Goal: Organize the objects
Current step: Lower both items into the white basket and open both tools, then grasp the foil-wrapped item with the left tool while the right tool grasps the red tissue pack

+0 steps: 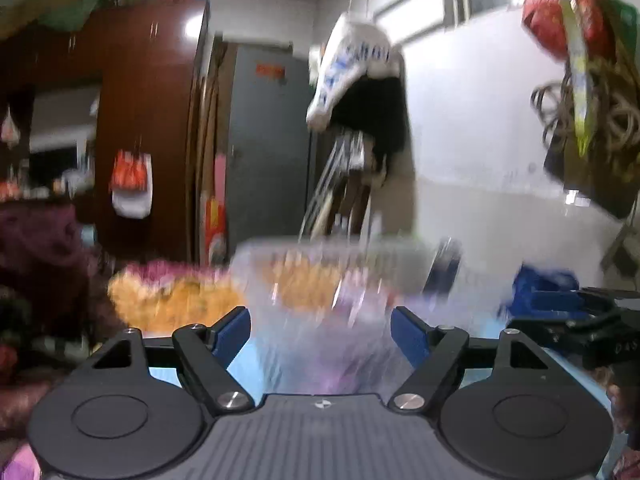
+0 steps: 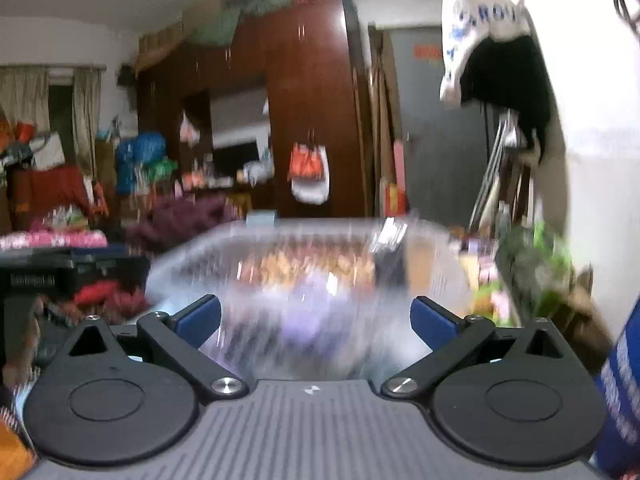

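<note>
A clear plastic storage box (image 1: 332,280) sits right in front of my left gripper (image 1: 322,330), blurred by motion. Its near wall lies between the open blue fingers (image 1: 234,330). Orange and purple things show through the plastic. The same box (image 2: 312,280) fills the middle of the right wrist view, just ahead of my right gripper (image 2: 316,320), whose blue fingers (image 2: 434,322) are spread wide. Whether either gripper touches the box I cannot tell. The right gripper's black body (image 1: 576,320) shows at the right edge of the left wrist view.
A yellow and pink fluffy item (image 1: 168,296) lies left of the box. A brown wardrobe (image 2: 312,100) and grey door (image 1: 268,152) stand behind. A white and black garment (image 1: 360,80) hangs overhead. Green plants (image 2: 532,264) are at the right. Clutter piles sit at the left (image 2: 52,208).
</note>
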The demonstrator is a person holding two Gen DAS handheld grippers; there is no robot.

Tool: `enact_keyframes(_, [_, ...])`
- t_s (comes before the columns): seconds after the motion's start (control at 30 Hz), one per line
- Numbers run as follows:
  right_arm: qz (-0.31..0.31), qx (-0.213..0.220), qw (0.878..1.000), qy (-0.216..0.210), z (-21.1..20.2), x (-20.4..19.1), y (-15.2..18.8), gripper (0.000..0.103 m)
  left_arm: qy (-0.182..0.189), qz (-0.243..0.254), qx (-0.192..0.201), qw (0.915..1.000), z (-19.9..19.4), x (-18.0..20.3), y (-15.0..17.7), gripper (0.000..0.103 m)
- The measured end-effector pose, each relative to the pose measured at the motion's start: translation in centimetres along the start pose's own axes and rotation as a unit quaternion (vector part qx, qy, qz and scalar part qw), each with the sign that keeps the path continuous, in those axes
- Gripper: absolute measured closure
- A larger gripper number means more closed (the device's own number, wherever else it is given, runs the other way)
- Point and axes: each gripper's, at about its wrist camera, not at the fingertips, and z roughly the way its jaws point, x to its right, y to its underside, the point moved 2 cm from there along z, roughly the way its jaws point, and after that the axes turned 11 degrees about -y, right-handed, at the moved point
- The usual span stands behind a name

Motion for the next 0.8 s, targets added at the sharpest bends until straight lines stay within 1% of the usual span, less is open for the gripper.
enact_keyframes(0.07, [0.013, -0.040, 0.999, 0.012, 0.9, -0.3, 1.9, 0.000, 0.003, -0.004, -0.037, 0.9993, 0.8, -0.6, 1.4, 0.023])
enact_keyframes(0.1, [0.016, -0.056, 0.998, 0.008, 1.3, -0.4, 2.6, 0.000, 0.005, -0.005, -0.057, 0.9983, 1.5, -1.0, 2.1, 0.027])
enact_keyframes(0.2, [0.024, -0.082, 0.996, -0.038, 2.2, -0.9, 4.2, 0.000, 0.004, -0.011, -0.091, 0.9958, 2.7, -2.0, 3.5, 0.030])
enact_keyframes(0.37, [0.015, -0.103, 0.991, -0.083, 3.0, -2.3, 5.7, 0.000, -0.020, -0.007, -0.108, 0.9939, 4.0, -2.5, 4.9, 0.031])
enact_keyframes(0.43, [0.013, -0.115, 0.989, -0.096, 3.3, -2.7, 6.3, 0.000, -0.023, -0.005, -0.116, 0.9930, 4.6, -2.4, 4.9, 0.031])
enact_keyframes(0.53, [0.000, -0.126, 0.987, -0.096, 3.6, -3.6, 6.7, 0.000, -0.035, 0.002, -0.122, 0.9919, 5.4, -2.1, 5.1, 0.031])
enact_keyframes(0.6, [-0.009, -0.128, 0.987, -0.100, 3.6, -4.1, 6.8, 0.001, -0.036, 0.003, -0.126, 0.9914, 5.9, -1.8, 5.1, 0.031])
enact_keyframes(0.63, [-0.016, -0.132, 0.986, -0.102, 3.6, -4.4, 6.9, 0.003, -0.035, 0.003, -0.131, 0.9908, 6.2, -1.5, 5.1, 0.032])
enact_keyframes(0.7, [-0.035, -0.147, 0.984, -0.095, 4.0, -5.1, 7.2, 0.005, -0.037, 0.011, -0.137, 0.9898, 6.8, -1.1, 5.2, 0.038])
enact_keyframes(0.8, [-0.049, -0.162, 0.982, -0.079, 4.5, -5.5, 7.4, 0.006, -0.045, 0.012, -0.140, 0.9891, 7.0, -0.7, 5.1, 0.043])
